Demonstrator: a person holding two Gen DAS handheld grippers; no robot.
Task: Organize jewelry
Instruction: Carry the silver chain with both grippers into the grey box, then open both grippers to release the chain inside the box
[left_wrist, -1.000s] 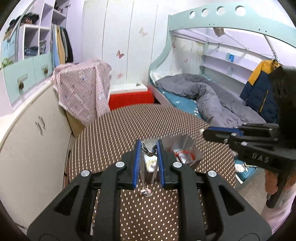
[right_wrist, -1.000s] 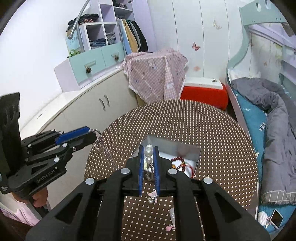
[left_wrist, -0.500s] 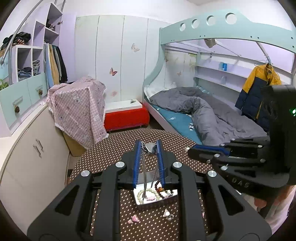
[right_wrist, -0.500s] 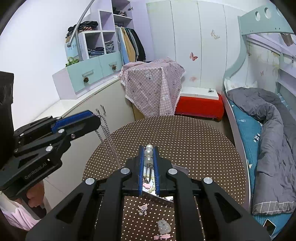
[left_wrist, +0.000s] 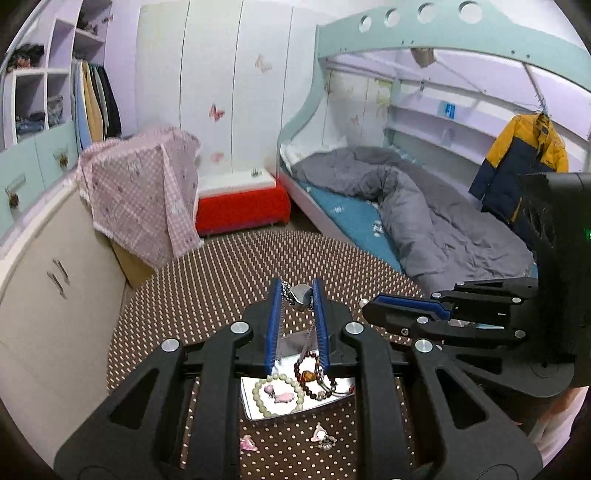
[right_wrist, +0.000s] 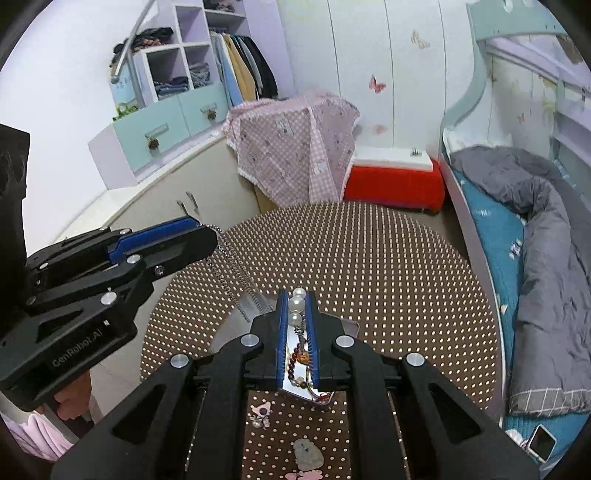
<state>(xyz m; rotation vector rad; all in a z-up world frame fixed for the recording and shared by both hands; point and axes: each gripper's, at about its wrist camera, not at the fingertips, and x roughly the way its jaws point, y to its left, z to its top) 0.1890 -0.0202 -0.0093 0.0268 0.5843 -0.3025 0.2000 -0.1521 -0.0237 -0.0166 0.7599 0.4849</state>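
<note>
My left gripper (left_wrist: 297, 291) is shut on a silver heart-pendant necklace (left_wrist: 301, 294), whose chain (right_wrist: 231, 264) hangs down toward the mirrored jewelry tray (left_wrist: 258, 411). My right gripper (right_wrist: 296, 299) is shut on a pearl strand (right_wrist: 296, 304) above the same tray (right_wrist: 221, 341). The tray holds a pale bead bracelet (left_wrist: 275, 380), a dark red bead bracelet (left_wrist: 306, 374) and pink pieces. Both grippers are held above the brown dotted round table (left_wrist: 221, 266). The right gripper shows at the right of the left wrist view (left_wrist: 369, 308).
Loose trinkets lie on the table in front of the tray: pink charms (left_wrist: 248, 444), a small earring (left_wrist: 320, 437), a pale stone pendant (right_wrist: 307, 452). A bunk bed with grey duvet (left_wrist: 424, 210) stands right, cabinets (right_wrist: 155, 199) left, a red bench (left_wrist: 242, 208) behind.
Both grippers have risen and drawn back from the tray, lifting the necklace and the pearl strand. The tray now sits low between the fingers in both views.
</note>
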